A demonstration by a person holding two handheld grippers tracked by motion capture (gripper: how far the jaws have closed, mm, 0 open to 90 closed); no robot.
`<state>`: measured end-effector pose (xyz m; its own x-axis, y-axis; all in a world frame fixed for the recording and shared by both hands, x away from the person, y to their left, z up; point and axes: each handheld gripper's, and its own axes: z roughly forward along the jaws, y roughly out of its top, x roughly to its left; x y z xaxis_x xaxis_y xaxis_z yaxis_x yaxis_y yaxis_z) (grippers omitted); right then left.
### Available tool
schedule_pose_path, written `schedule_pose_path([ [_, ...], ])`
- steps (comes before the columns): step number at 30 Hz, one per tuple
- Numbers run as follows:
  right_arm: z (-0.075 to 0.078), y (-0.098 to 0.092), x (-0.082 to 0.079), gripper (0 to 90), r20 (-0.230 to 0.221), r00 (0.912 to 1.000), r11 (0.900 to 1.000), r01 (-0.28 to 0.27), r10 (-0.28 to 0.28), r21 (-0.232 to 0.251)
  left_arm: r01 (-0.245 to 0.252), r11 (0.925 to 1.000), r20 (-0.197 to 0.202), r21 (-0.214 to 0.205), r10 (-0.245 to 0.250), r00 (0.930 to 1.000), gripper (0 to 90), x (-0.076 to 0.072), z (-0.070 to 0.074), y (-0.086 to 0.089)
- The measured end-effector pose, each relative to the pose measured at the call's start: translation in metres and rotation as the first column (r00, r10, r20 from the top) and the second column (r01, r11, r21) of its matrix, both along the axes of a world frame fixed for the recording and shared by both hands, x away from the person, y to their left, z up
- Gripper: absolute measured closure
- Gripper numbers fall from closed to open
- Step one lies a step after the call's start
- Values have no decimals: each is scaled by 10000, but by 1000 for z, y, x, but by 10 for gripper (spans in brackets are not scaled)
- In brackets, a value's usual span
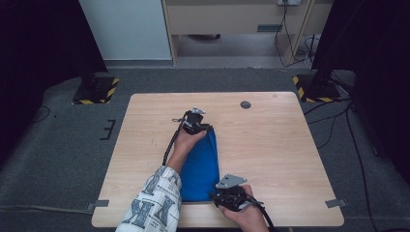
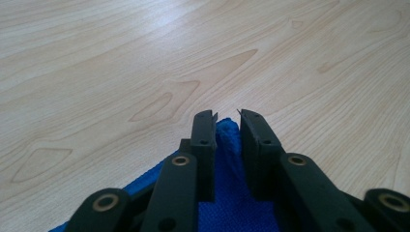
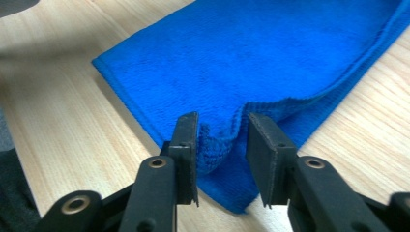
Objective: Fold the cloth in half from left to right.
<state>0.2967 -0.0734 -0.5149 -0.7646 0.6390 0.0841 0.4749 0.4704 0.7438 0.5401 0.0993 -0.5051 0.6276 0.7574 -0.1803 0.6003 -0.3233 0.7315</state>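
Observation:
A blue cloth (image 1: 200,164) lies folded into a long strip on the wooden table (image 1: 280,145), running from the middle toward the near edge. My left gripper (image 1: 209,129) is at the strip's far tip. In the left gripper view its jaws (image 2: 227,116) stand a little apart, with a raised ridge of the cloth (image 2: 231,145) loose between them. My right gripper (image 1: 213,195) sits at the near right corner. In the right gripper view its jaws (image 3: 222,118) are apart, and a bulged corner of the cloth (image 3: 251,53) rests against one pad only.
A round cable hole (image 1: 245,104) sits near the table's far edge. Tape tabs (image 1: 98,203) (image 1: 336,203) mark the near corners. Stands with striped bases (image 1: 96,89) (image 1: 314,88) rest on the floor beyond. A patterned sleeve (image 1: 154,203) crosses the near left.

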Motion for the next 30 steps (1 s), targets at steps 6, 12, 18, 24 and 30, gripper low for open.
schedule_pose_path([
  [6,1,-5,3,575,-27,9995,9995,318,-318,-4,127,9999,69,37,-128,9999,865,0,1,1],
  [12,0,-5,3,570,-62,9996,9996,271,-272,-22,-40,9999,218,-103,42,9998,869,-1,5,2],
  [18,3,-6,4,473,-101,9996,9996,266,-266,49,-89,9999,187,-69,91,9998,686,-1,1,0],
  [24,3,-11,8,312,33,9993,9992,364,-364,189,-153,9995,266,-266,160,9995,409,0,4,0],
  [30,1,-12,13,183,107,9989,9985,454,-457,315,150,9994,272,-298,-142,9995,285,-3,9,3],
])
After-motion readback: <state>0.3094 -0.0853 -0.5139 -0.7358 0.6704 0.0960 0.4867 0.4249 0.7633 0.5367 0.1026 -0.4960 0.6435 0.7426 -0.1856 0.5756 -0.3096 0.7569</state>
